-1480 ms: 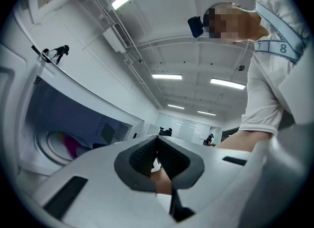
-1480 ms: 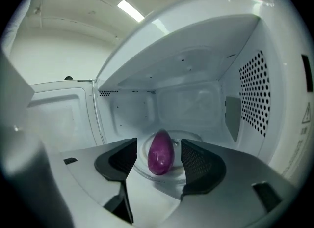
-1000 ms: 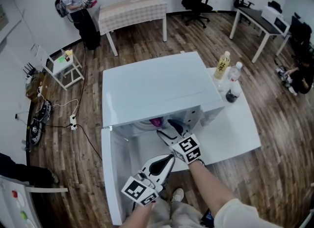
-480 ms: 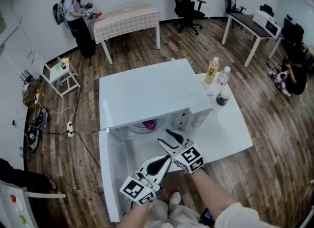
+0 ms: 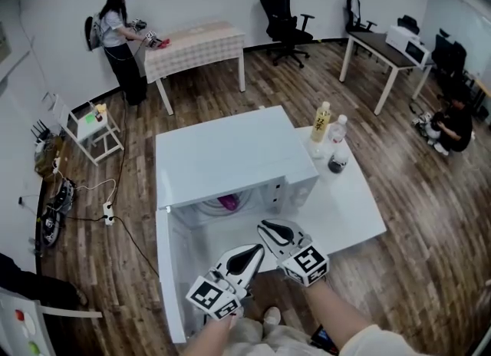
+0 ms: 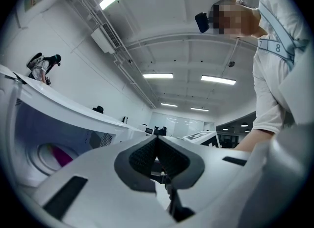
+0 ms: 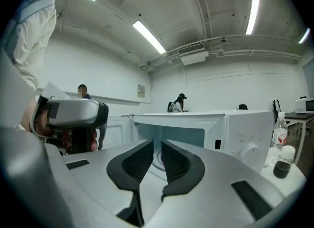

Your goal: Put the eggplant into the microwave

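We hold both grippers almost level, side by side, in front of the open microwave (image 5: 230, 155). The left gripper (image 5: 258, 250) has its jaws together. The right gripper (image 5: 265, 226) has just been closing its jaws, with only a narrow gap between them and nothing in it. The eggplant (image 5: 229, 202) lies inside the microwave. The microwave stands on a white table (image 5: 360, 209) over a wooden floor (image 5: 430, 193), and its door (image 5: 170, 278) is open at the left. A yellow bottle (image 5: 320, 122) stands just beside it; far behind, a person (image 5: 115, 32) stands at a checked table (image 5: 203, 40)
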### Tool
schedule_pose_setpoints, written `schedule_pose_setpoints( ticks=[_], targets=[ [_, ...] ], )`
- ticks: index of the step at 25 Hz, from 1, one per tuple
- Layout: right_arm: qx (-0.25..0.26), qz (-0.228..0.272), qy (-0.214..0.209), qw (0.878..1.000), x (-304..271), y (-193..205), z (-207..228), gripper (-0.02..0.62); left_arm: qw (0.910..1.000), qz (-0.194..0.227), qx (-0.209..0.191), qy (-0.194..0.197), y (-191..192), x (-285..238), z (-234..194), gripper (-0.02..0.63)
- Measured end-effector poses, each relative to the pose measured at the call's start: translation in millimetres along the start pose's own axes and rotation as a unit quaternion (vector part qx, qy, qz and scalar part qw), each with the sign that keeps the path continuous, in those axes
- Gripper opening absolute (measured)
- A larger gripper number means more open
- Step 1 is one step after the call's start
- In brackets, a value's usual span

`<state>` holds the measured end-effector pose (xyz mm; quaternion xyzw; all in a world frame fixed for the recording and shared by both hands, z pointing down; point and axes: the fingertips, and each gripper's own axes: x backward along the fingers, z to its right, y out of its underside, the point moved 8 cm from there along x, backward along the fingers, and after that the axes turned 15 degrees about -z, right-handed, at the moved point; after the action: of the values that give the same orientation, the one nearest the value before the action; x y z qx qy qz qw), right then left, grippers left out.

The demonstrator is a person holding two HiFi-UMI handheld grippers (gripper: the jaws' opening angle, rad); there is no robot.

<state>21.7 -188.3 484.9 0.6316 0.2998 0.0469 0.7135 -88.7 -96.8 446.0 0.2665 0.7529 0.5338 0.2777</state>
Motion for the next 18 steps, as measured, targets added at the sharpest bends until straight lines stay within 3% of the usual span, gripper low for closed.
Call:
schedule_pose_setpoints(
  ticks=[18],
  targets=[
    [0.007, 0.055, 0.029, 0.998, 90.5, -32.6, -14.0, 0.041, 0.9990, 0.012, -0.035, 0.023, -32.8, -9.7, 25.9, 0.002]
  ],
)
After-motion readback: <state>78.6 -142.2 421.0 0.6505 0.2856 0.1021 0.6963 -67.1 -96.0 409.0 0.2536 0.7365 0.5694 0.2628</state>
